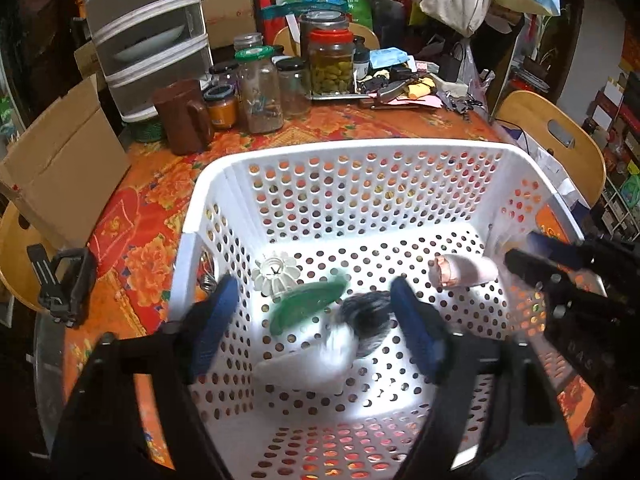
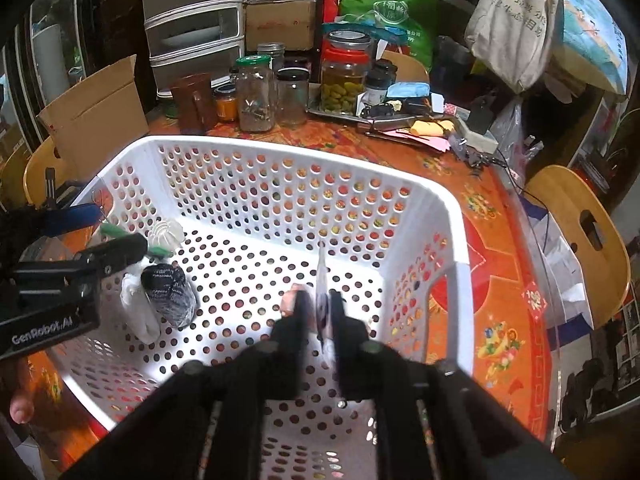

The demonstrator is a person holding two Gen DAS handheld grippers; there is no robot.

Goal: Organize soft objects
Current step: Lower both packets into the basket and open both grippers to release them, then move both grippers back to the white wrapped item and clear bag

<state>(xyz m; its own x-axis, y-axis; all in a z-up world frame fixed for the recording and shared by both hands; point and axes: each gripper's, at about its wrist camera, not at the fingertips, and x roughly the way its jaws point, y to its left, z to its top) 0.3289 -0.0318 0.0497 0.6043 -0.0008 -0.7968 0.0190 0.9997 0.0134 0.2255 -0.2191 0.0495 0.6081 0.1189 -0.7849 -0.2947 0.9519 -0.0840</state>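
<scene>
A white perforated basket (image 1: 360, 152) (image 2: 280, 152) stands on the orange floral table. Inside lie a dark grey and white rolled sock (image 1: 360, 328) (image 2: 168, 292), a green flat piece (image 1: 308, 306) and a white ribbed ball (image 1: 275, 274) (image 2: 166, 234). My left gripper (image 1: 316, 320) is open above the sock, blurred, empty. My right gripper (image 2: 320, 308) is shut on a white and pink soft item (image 2: 322, 280), held inside the basket at its right; this item shows in the left wrist view (image 1: 464, 270).
Glass jars (image 1: 260, 92) (image 2: 256, 92), a brown mug (image 1: 182, 116), a metal tray with small items (image 1: 400, 88) and a cardboard box (image 1: 60, 160) stand behind the basket. Wooden chairs (image 1: 560, 144) (image 2: 580, 232) flank the table. A drawer unit (image 1: 148, 32) stands at the back left.
</scene>
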